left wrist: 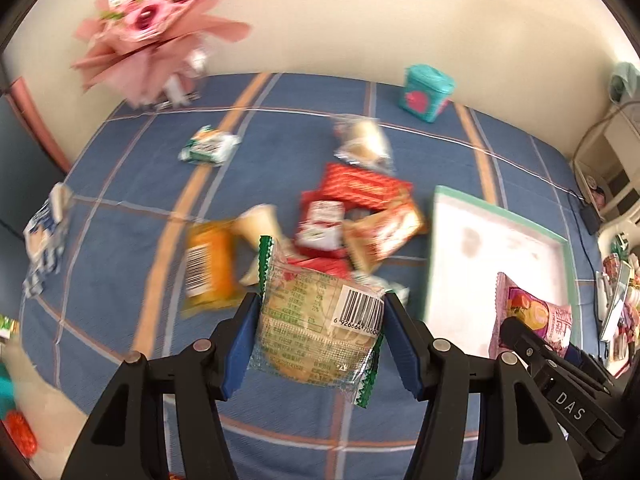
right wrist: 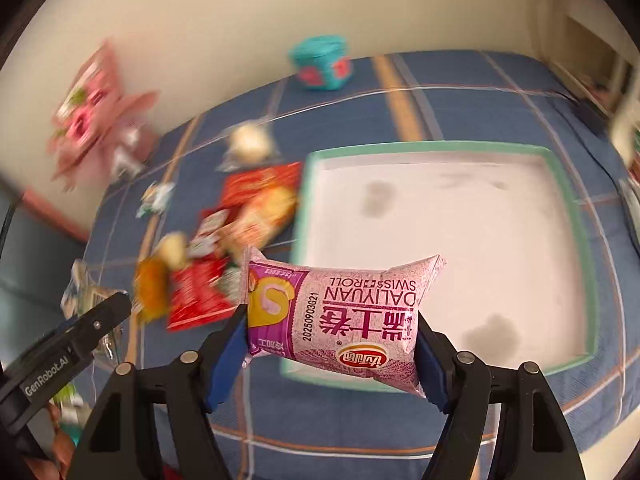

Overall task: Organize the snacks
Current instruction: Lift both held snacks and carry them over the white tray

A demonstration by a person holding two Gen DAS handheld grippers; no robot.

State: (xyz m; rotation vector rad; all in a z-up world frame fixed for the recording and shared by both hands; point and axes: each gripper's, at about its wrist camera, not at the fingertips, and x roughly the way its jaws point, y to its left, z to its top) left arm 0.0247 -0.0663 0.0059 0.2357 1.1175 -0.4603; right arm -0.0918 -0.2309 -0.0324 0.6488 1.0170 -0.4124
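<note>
Left gripper (left wrist: 320, 330) clamps a clear green-edged pastry packet (left wrist: 316, 320); right gripper (right wrist: 330, 330) clamps a pink Swiss roll packet (right wrist: 340, 312) above the white tray (right wrist: 568, 184). Blurred snack pile (right wrist: 224, 248), perhaps wafers, at nine o'clock.

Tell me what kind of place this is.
Probably a bedroom in a home: the snacks lie on a blue plaid bedsheet that runs up to a plain wall, a pink bouquet leans there, and a teal tin sits nearby.
</note>
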